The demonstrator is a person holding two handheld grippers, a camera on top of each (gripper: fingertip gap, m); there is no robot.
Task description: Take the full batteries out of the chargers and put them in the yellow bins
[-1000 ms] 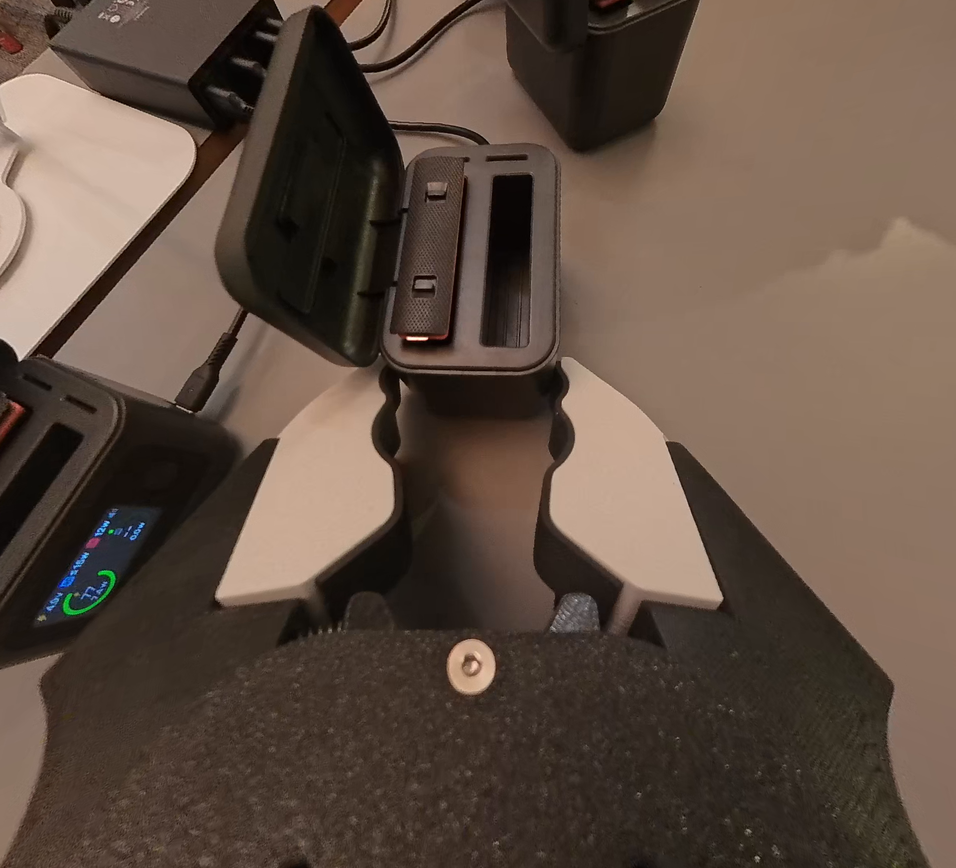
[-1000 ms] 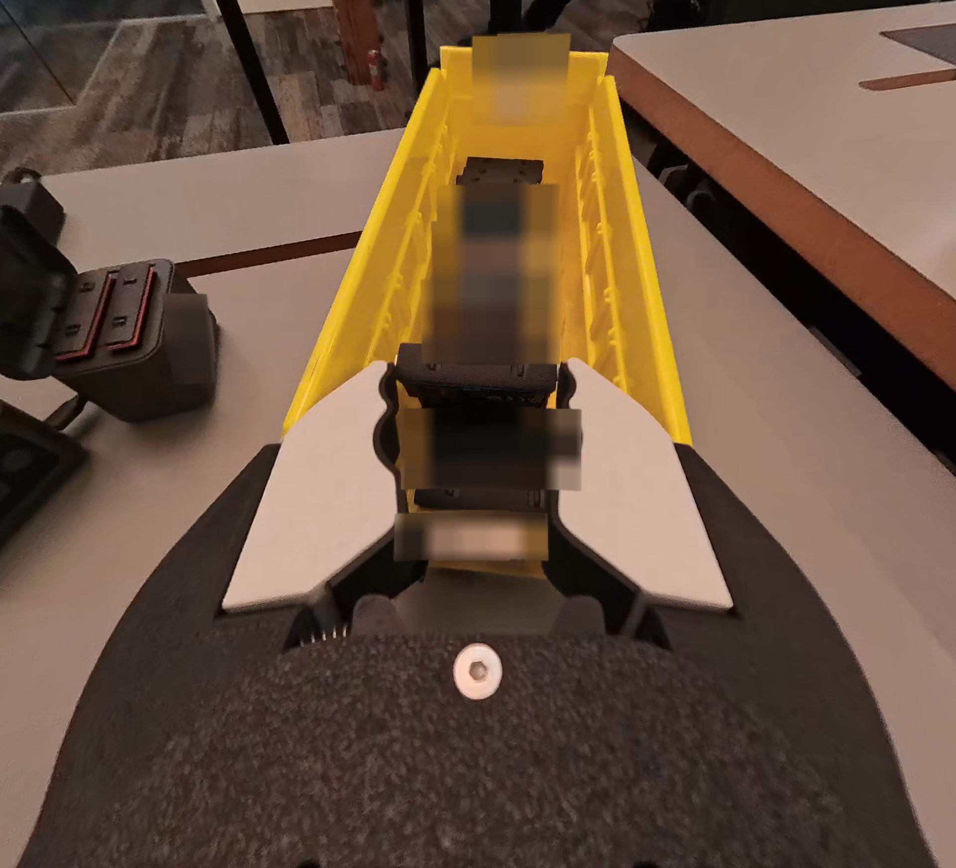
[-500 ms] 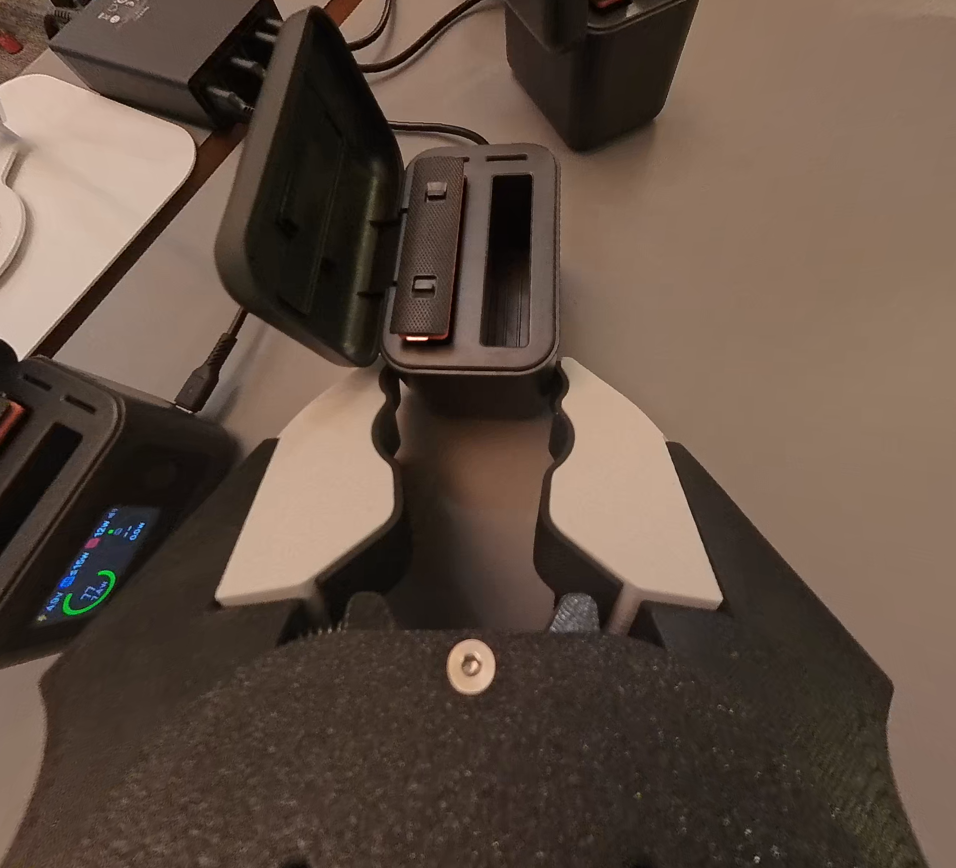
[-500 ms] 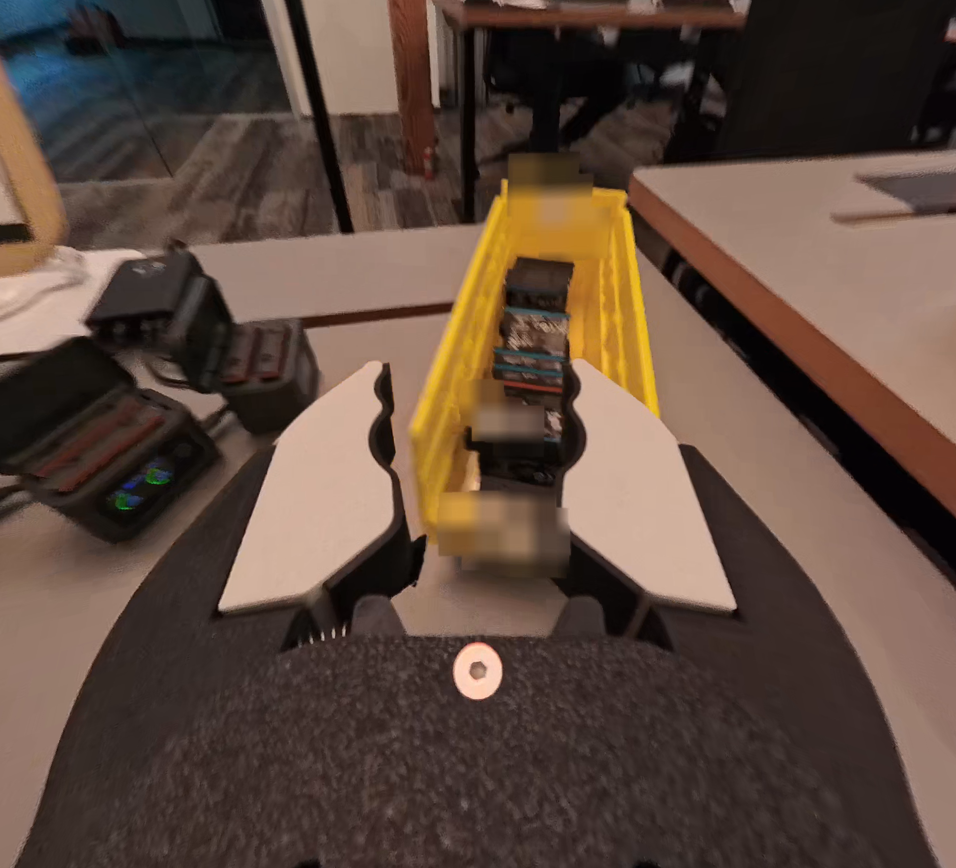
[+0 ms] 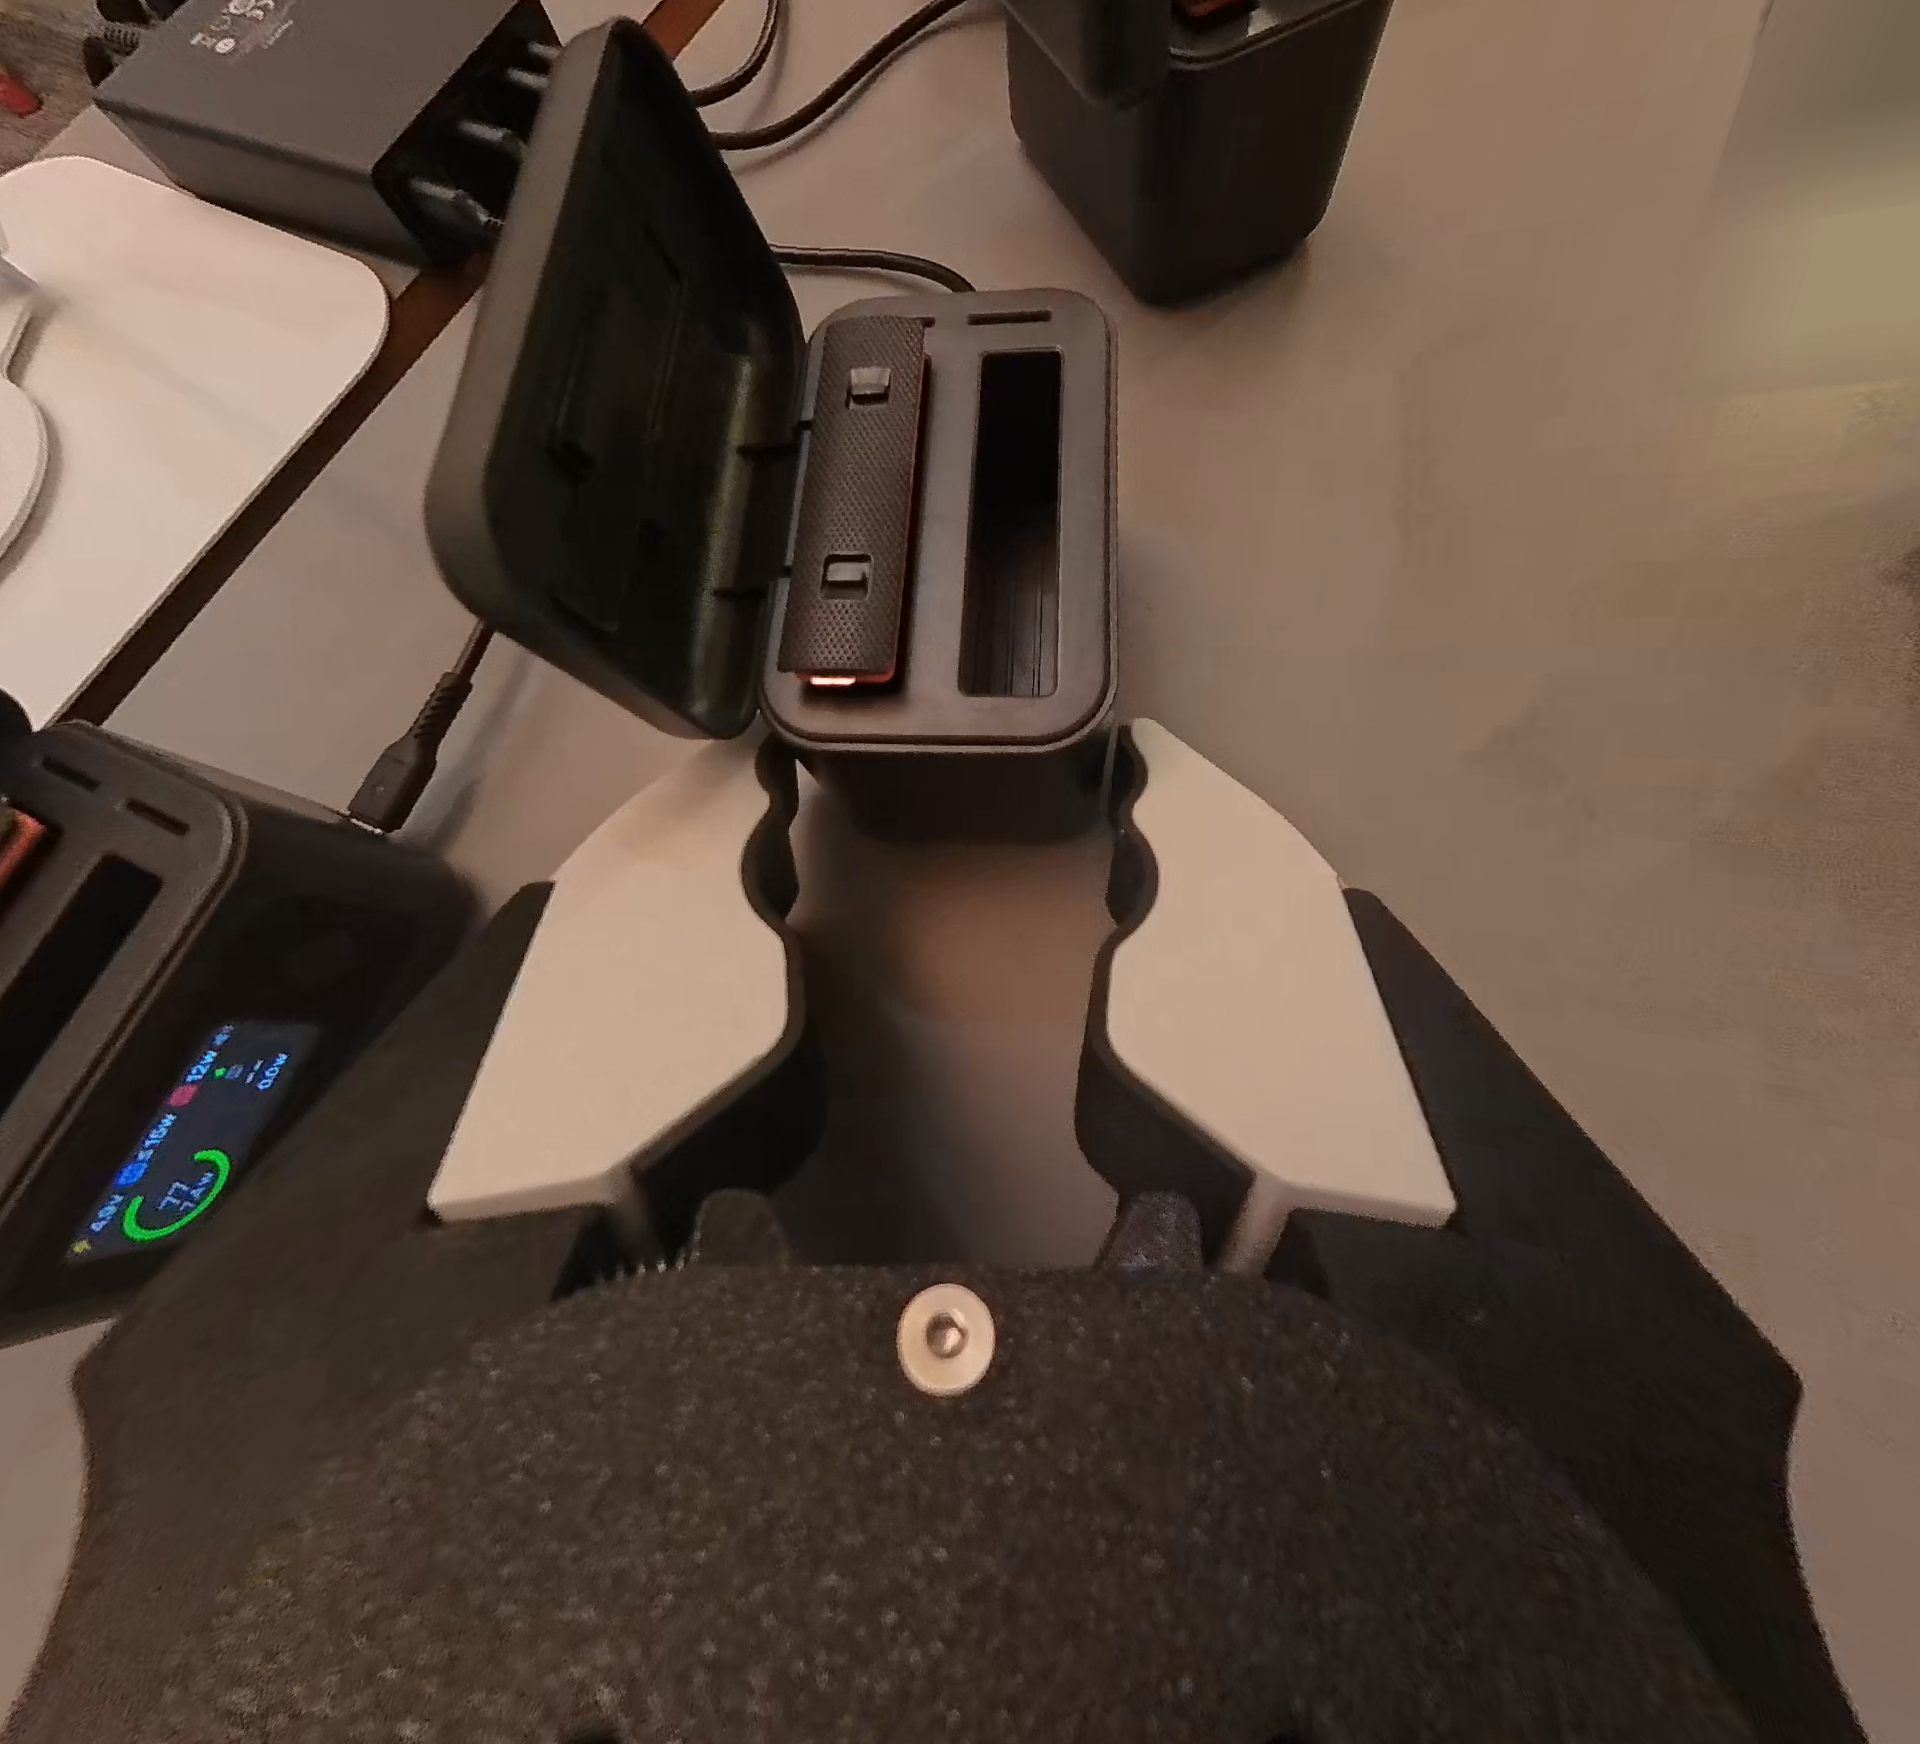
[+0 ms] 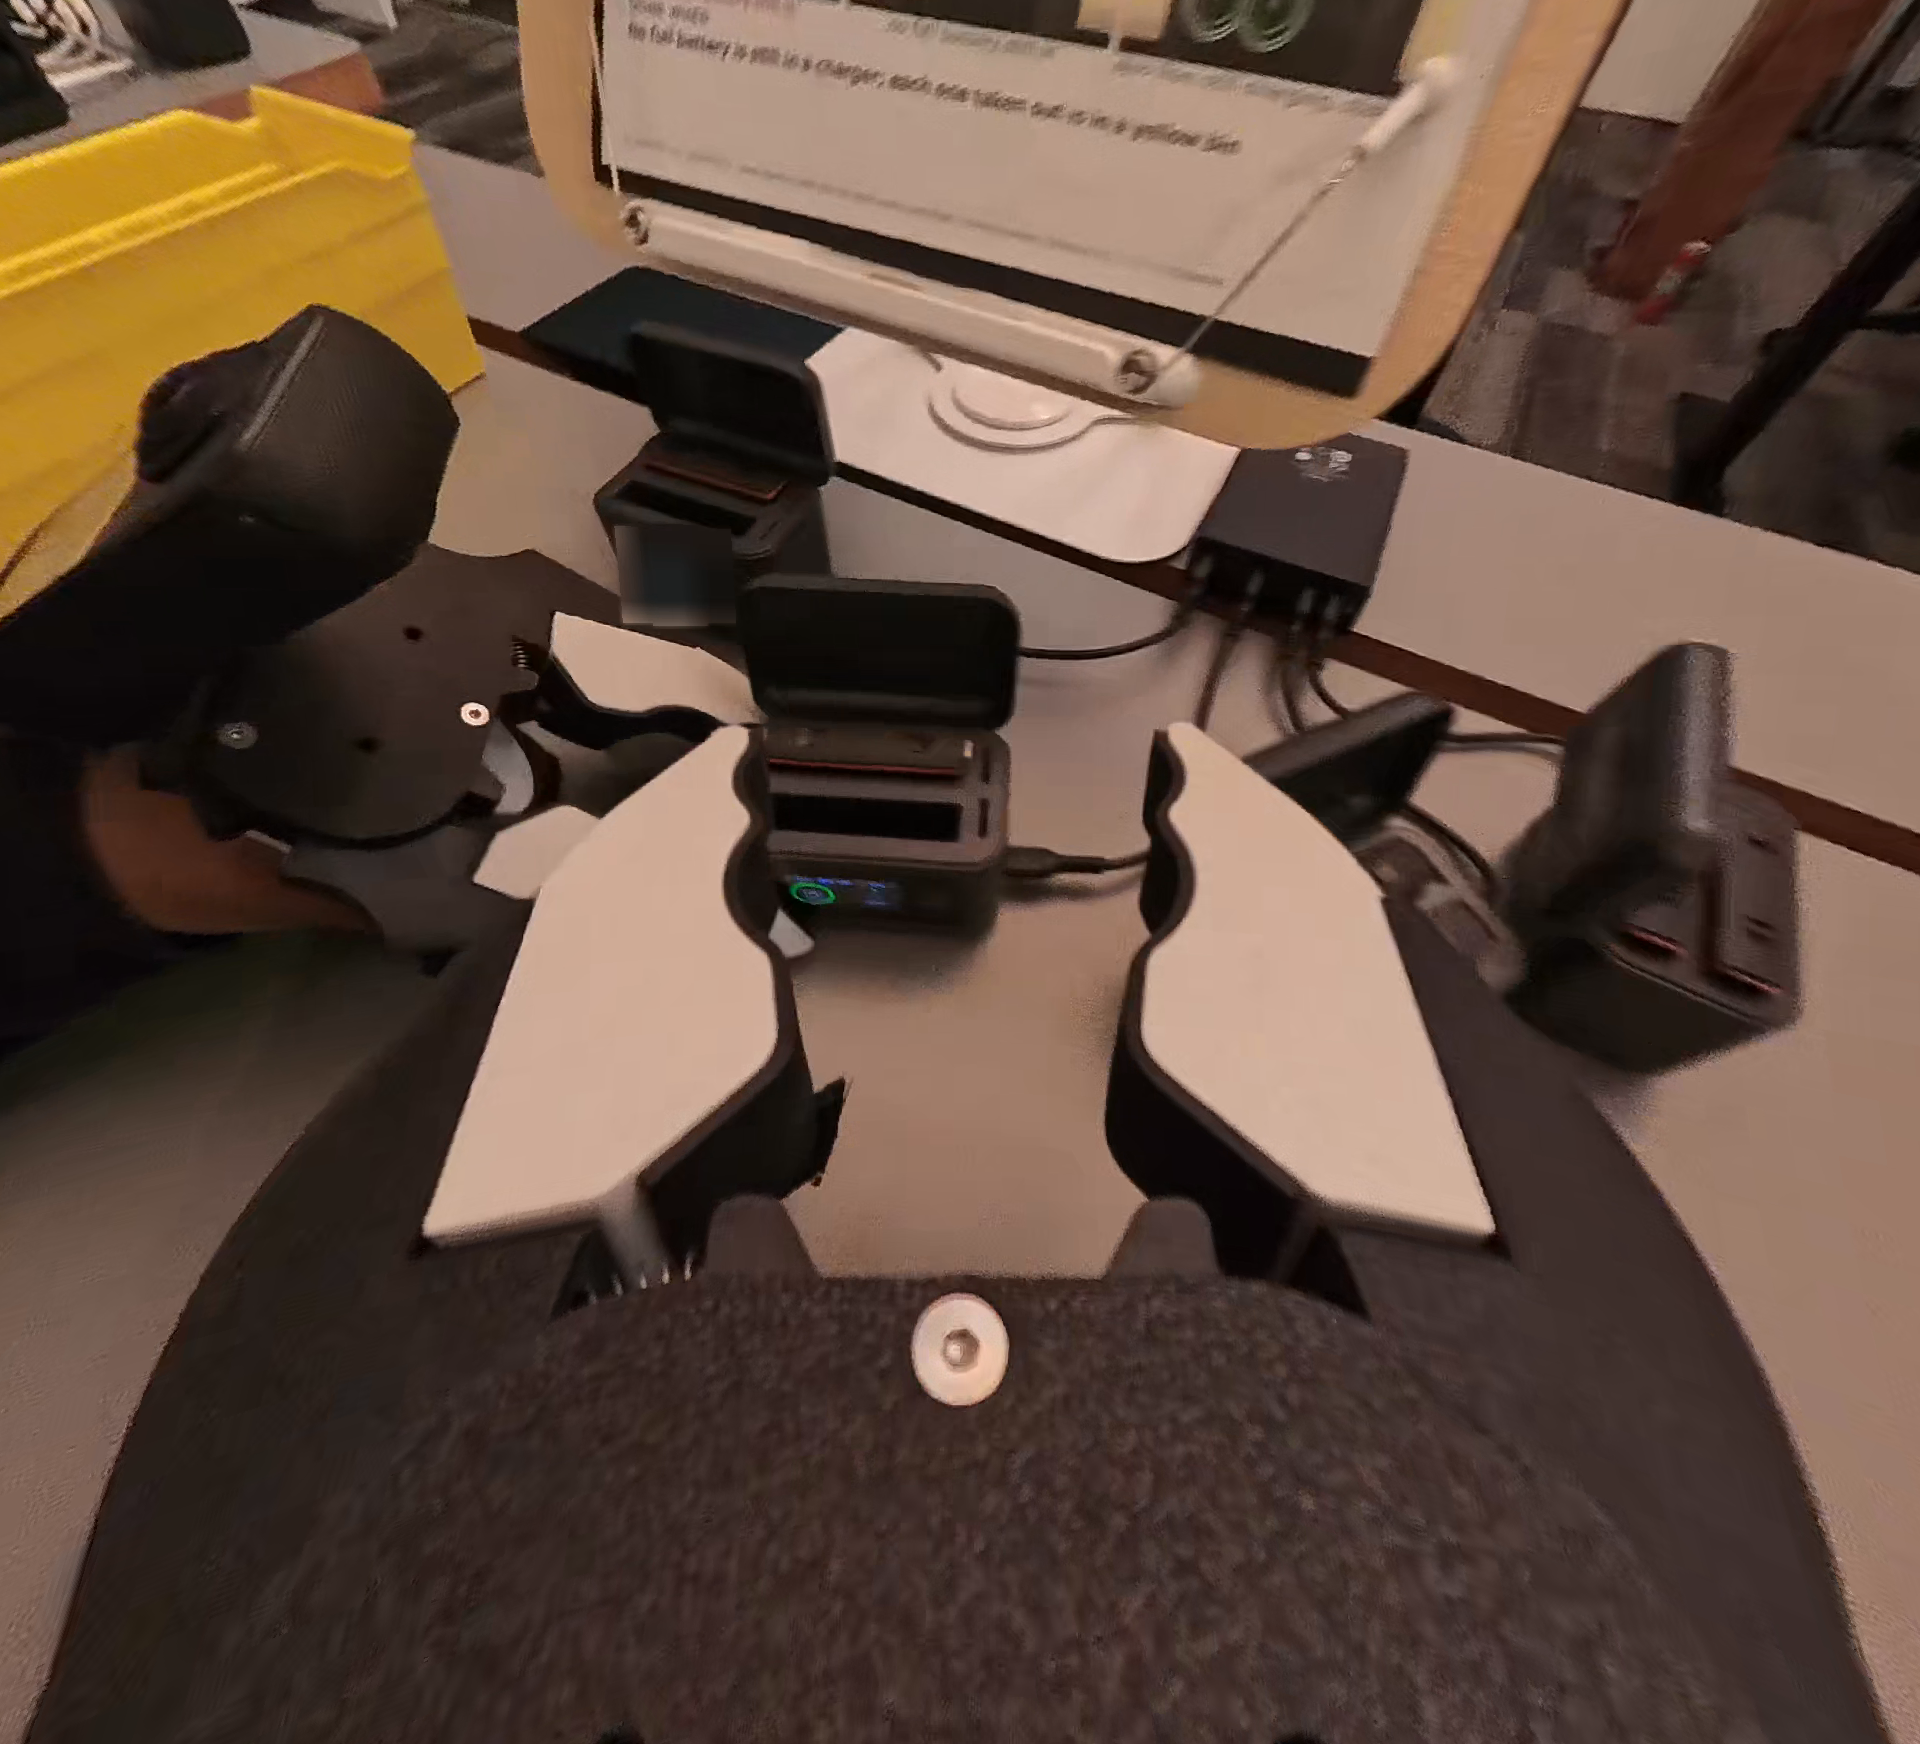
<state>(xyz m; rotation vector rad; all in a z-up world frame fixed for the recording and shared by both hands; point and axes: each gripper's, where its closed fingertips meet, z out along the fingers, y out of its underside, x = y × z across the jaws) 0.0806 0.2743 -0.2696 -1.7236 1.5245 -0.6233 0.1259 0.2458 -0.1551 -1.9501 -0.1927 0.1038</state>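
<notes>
My left gripper (image 5: pixel 951 749) is shut on the base of a black charger (image 5: pixel 940 728) whose lid (image 5: pixel 613 385) stands open to the left. One battery (image 5: pixel 852 499) sits in its left slot; the right slot (image 5: pixel 1013 520) is empty. In the right wrist view the same charger (image 6: pixel 883 821) shows a lit screen, directly ahead of my right gripper (image 6: pixel 951 749), which is open and empty just above the table. The left gripper's finger (image 6: pixel 623 666) reaches in from the left. A yellow bin (image 6: pixel 208 240) stands far left.
A second charger (image 5: pixel 1195 84) holding two batteries stands ahead right; it also shows in the right wrist view (image 6: pixel 1652 863). A third charger (image 5: pixel 156 967) sits at lower left. A power hub (image 6: pixel 1299 510) with cables and a framed screen (image 6: pixel 1039 84) on a white stand stand behind. About 4 cm separates my left fingertips from the right slot (image 5: pixel 1013 520). My right wrist view (image 6: pixel 860 821) looks at it from another angle.
My right gripper let go of the battery in a yellow bin, opened, and swung left to face the chargers. The left gripper has not moved.
</notes>
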